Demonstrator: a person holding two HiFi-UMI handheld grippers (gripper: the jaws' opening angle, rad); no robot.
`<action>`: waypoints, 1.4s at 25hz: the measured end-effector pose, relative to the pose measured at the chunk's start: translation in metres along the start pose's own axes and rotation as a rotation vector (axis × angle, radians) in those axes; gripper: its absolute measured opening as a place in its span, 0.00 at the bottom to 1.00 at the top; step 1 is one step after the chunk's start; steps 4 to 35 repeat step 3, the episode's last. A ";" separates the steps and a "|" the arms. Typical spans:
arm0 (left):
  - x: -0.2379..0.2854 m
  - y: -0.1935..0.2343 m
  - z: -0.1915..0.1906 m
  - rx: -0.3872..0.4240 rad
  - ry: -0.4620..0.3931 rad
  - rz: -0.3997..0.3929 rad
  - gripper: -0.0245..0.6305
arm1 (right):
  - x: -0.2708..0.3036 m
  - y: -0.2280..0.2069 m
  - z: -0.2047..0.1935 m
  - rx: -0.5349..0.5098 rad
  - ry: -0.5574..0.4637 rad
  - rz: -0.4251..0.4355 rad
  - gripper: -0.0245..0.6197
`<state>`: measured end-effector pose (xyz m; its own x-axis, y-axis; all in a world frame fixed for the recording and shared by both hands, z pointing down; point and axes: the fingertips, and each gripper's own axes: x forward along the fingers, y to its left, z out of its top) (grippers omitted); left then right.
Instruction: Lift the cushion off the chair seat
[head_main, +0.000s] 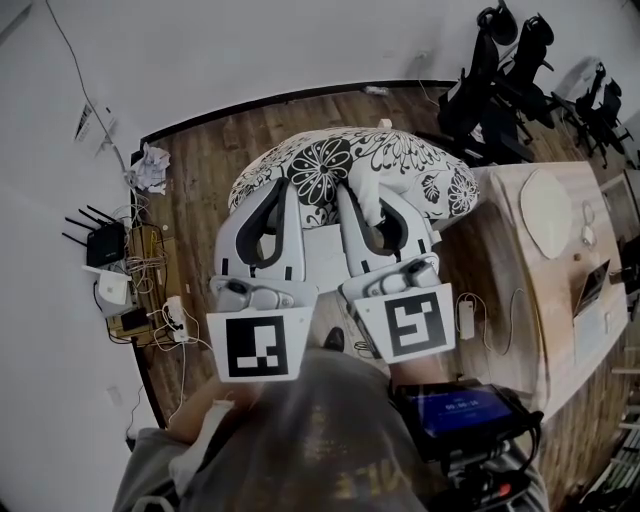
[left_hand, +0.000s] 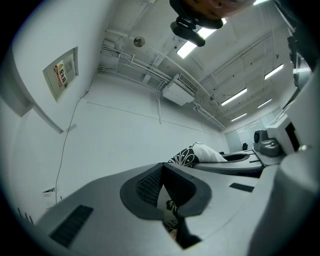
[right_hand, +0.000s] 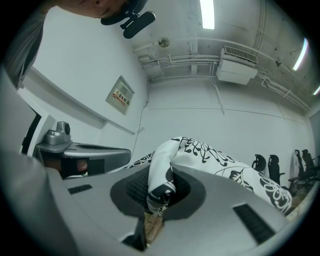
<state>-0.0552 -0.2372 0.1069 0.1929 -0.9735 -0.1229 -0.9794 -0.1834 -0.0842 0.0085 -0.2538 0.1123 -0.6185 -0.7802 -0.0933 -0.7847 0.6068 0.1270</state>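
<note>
Cushion (head_main: 350, 165) (floral print) pinched by left gripper (head_main: 275, 192) and right gripper (head_main: 370, 200) above wooden floor (head_main: 200, 165), white walls (head_main: 250, 50).

Wood floor (head_main: 200, 165), white wall (head_main: 250, 50) — office chairs (head_main: 500, 80), possibly desk (head_main: 520, 250) right.

No print is legible: the wall placard (left_hand: 62, 75) and the device screen (head_main: 457, 409) are too blurred.

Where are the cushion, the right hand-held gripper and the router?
cushion (head_main: 330, 165), head view, floral top face.
right hand-held gripper (right_hand: 160, 187), right gripper view, between its fingertips, on the pinched fold.
router (head_main: 105, 243), head view, black body.
</note>
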 end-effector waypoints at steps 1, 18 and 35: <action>0.000 0.000 0.000 0.000 0.002 0.000 0.05 | 0.000 0.000 0.000 0.000 0.000 0.001 0.09; -0.001 0.001 -0.001 0.000 0.004 0.002 0.05 | 0.000 0.001 -0.001 -0.001 0.002 0.002 0.09; -0.001 0.001 -0.001 0.000 0.004 0.002 0.05 | 0.000 0.001 -0.001 -0.001 0.002 0.002 0.09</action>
